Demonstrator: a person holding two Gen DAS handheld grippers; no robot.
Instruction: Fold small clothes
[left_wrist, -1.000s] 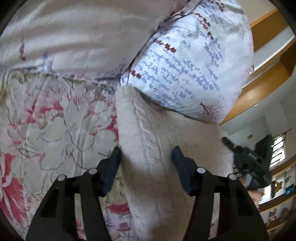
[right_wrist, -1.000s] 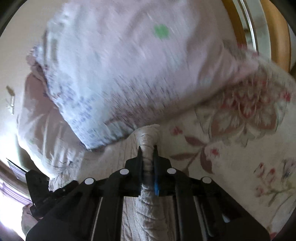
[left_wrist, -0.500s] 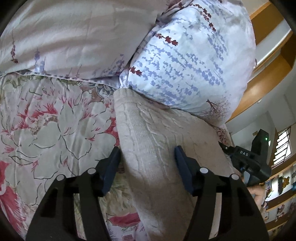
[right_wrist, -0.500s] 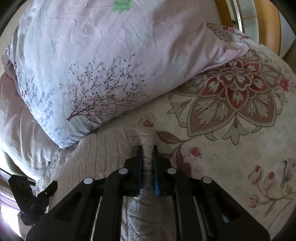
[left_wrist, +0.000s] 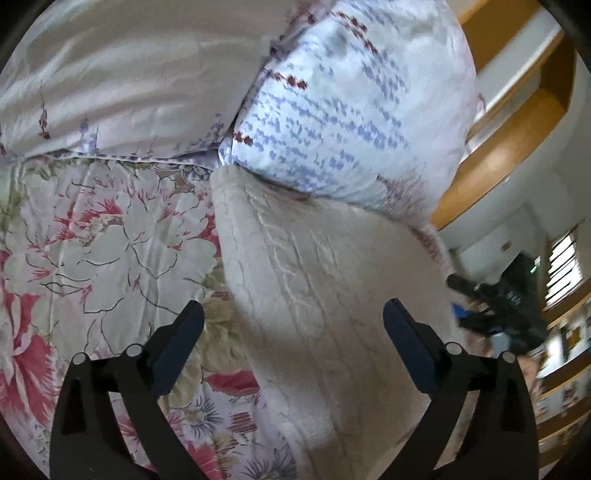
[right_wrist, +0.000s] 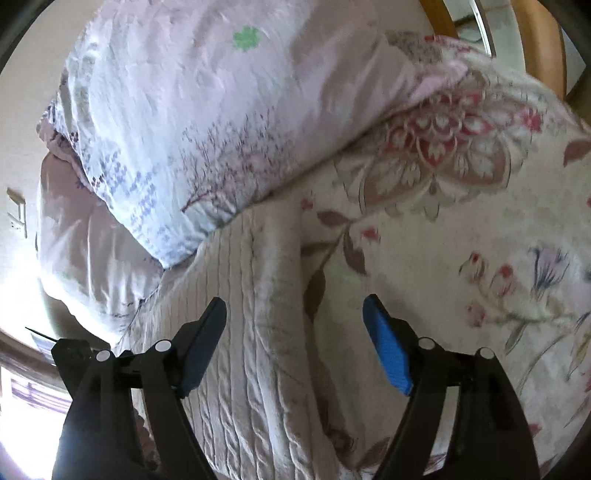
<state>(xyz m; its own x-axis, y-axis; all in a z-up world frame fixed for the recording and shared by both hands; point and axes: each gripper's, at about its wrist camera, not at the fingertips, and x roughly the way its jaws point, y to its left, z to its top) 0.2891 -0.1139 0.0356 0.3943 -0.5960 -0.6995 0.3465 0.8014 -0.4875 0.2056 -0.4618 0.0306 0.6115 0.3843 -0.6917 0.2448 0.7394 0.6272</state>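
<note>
Left gripper (left_wrist: 293, 332) hung over the cream cable-knit sweater (left_wrist: 317, 295), jaws opening, fingers wide apart with the knit below and between them but neither pad pressing on it; its left finger (left_wrist: 177, 347) sat off the sweater's left edge, over the floral bedspread (left_wrist: 92, 251); its right finger (left_wrist: 410, 350) was over the sweater's right part; right gripper (right_wrist: 294, 328) likewise had jaws opening, blue pads clear of the fabric; its left finger (right_wrist: 201, 347) was above the sweater (right_wrist: 251, 332), its right finger (right_wrist: 388, 350) just past the sweater's right edge above the bedspread (right_wrist: 461, 258); the sweater's folded edge ran up between the two fingers, untouched as far as visible; the sweater lay flat on the bedspread as a long folded panel, cable pattern up.

Beyond the sweater, its far end touched and tucked slightly under a white pillow with lavender print (left_wrist: 351, 110); in the right view the same pillow (right_wrist: 184, 129) overlapped the sweater's upper left corner; left of that pillow, behind the sweater, lay a pale pink pillow (left_wrist: 129, 81); farther right of the sweater, the right gripper's black body (left_wrist: 509, 310) showed blurred at the sweater's right edge; wooden headboard (left_wrist: 491, 162) stood behind the pillows.
</note>
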